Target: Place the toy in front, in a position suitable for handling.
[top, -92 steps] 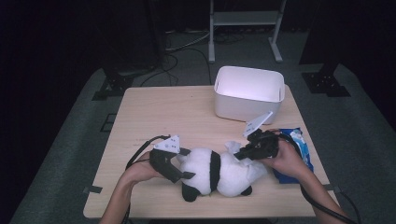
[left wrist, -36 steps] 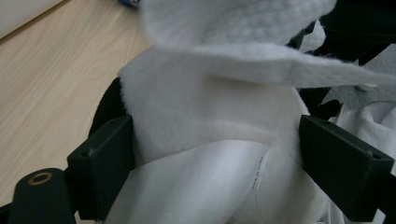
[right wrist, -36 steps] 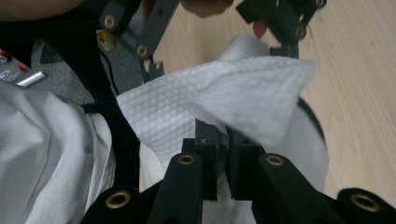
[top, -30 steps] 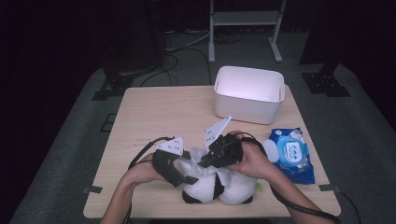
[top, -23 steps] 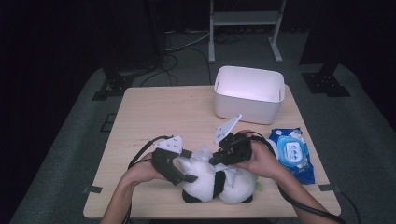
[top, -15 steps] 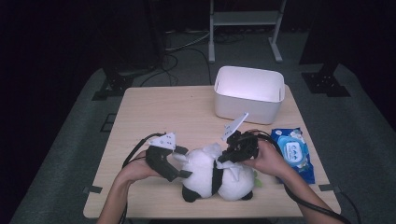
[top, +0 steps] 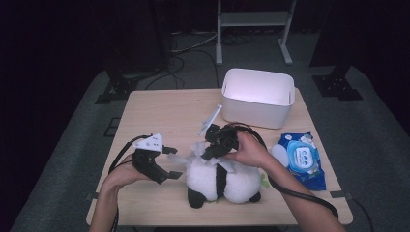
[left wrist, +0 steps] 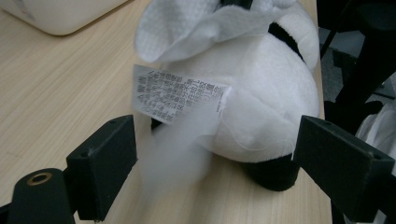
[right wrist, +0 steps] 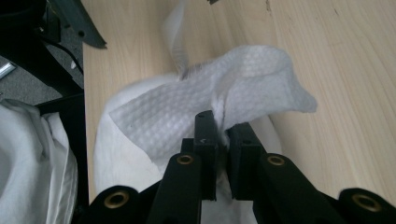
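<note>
A black-and-white panda plush (top: 227, 181) lies near the table's front edge. My right gripper (top: 207, 153) is over the plush's left end, shut on a white wet wipe (top: 197, 150). In the right gripper view the jaws (right wrist: 223, 135) pinch a fold of the wipe (right wrist: 224, 98), which is draped on the plush (right wrist: 116, 158). My left gripper (top: 174, 162) stands open just left of the plush. In the left gripper view its wide jaws (left wrist: 224, 177) frame the plush (left wrist: 266, 93) and its printed label (left wrist: 180, 95) without touching them, with the wipe (left wrist: 196, 23) above.
A white plastic bin (top: 258, 96) stands at the back right of the wooden table (top: 164, 111). A blue pack of wet wipes (top: 302, 157) lies at the right, beside the person's right forearm. Cables trail from both grippers toward the front edge.
The right gripper with the wipe swept right across the plush, then came back to its left end. The left gripper has drawn back a little to the left and stands apart from the plush.
</note>
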